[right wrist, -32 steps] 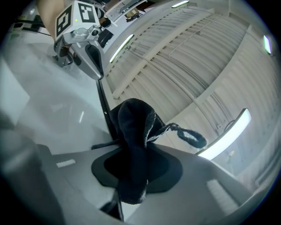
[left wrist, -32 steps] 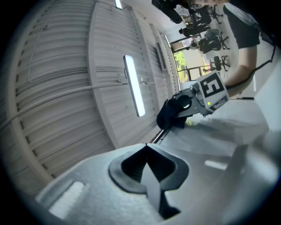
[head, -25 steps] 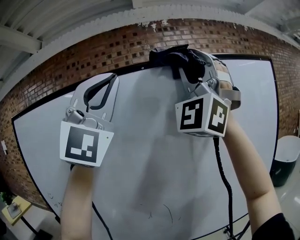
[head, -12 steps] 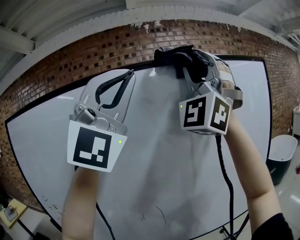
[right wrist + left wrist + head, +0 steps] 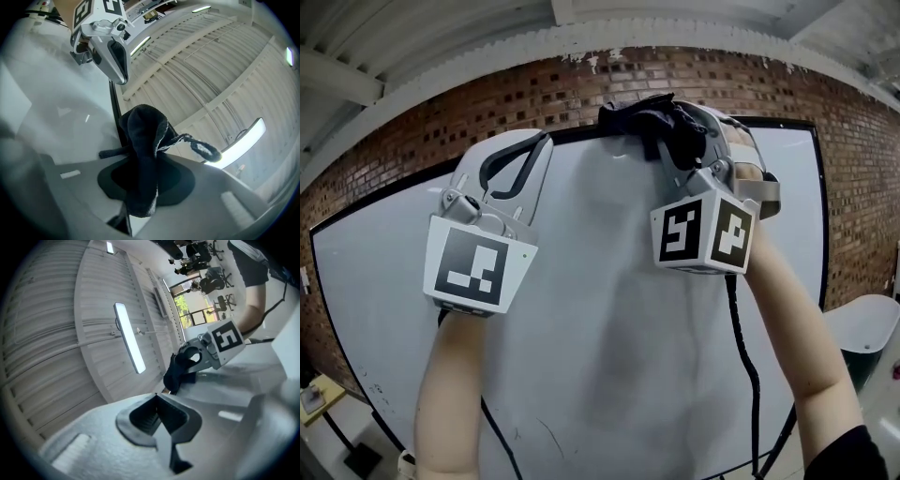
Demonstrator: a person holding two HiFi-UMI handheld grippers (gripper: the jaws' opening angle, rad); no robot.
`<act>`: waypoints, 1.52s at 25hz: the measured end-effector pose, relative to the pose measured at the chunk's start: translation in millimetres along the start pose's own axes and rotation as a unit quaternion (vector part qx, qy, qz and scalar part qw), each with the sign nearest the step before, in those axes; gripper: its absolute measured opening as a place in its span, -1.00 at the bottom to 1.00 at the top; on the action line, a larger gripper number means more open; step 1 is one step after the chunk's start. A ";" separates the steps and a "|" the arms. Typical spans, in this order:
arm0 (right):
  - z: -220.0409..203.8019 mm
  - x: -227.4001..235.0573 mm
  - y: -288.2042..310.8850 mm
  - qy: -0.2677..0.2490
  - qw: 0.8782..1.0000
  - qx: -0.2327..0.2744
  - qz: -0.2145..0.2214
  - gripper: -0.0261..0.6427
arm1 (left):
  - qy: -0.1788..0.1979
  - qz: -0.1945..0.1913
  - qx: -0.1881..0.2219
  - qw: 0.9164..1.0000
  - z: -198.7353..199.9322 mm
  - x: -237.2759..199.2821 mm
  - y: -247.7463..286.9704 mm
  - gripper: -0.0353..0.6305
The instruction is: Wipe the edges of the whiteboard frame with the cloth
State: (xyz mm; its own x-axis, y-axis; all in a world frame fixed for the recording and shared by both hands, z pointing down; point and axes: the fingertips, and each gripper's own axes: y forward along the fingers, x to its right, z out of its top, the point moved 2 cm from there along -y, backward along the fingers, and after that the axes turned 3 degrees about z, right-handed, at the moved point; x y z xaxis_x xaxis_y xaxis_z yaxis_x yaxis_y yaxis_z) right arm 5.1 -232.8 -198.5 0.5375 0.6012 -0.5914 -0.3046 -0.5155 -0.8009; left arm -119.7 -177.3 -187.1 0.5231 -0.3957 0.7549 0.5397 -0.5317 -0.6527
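Note:
The whiteboard [image 5: 609,309] stands in a black frame [image 5: 783,120] against a brick wall. My right gripper [image 5: 667,129] is shut on a dark cloth [image 5: 633,114], which is pressed on the frame's top edge near the middle. In the right gripper view the cloth [image 5: 143,136] bulges up between the jaws of the right gripper [image 5: 140,173], beside the black frame strip [image 5: 114,105]. My left gripper [image 5: 542,142] is held up to the left with its tips at the top edge; it is shut and holds nothing. Its jaws meet in the left gripper view [image 5: 157,401], where the cloth [image 5: 176,376] shows beyond them.
The brick wall [image 5: 441,122] and a corrugated ceiling with a strip light [image 5: 129,343] lie behind the board. A black cable [image 5: 745,356] hangs from my right gripper. A white bin [image 5: 872,328] stands at the lower right. The left gripper view shows a person [image 5: 253,282] and office chairs.
The cloth in my right gripper has slid a little to the right along the top frame. My left gripper has risen closer to the top edge. The head view has shifted.

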 end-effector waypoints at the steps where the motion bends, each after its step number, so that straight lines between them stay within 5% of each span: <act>1: -7.9 1.9 -3.0 0.001 1.000 0.004 0.002 -0.67 | -0.004 0.005 -0.003 1.000 2.9 4.8 5.9 -0.88; 9: -78.6 33.9 -16.9 0.001 1.000 0.005 0.000 -0.67 | -0.019 0.013 -0.022 0.999 27.3 46.8 50.7 -0.88; 20: -175.4 79.0 -35.5 0.067 0.997 -0.029 -0.031 -0.67 | -0.054 0.027 -0.023 0.998 52.0 73.3 85.9 -0.88; 38: -261.7 115.4 -58.3 0.120 0.989 -0.076 -0.042 -0.67 | -0.087 0.037 -0.037 0.995 58.4 96.7 102.8 -0.88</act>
State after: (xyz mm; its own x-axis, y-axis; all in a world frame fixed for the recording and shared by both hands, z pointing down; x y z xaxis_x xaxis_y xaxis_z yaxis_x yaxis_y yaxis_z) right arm 290.7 -293.2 -195.5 0.7325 0.4936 -0.4688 -0.1379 -0.5668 -0.8122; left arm 24.8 -226.6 -185.0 0.6694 -0.3036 0.6780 0.4482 -0.5628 -0.6945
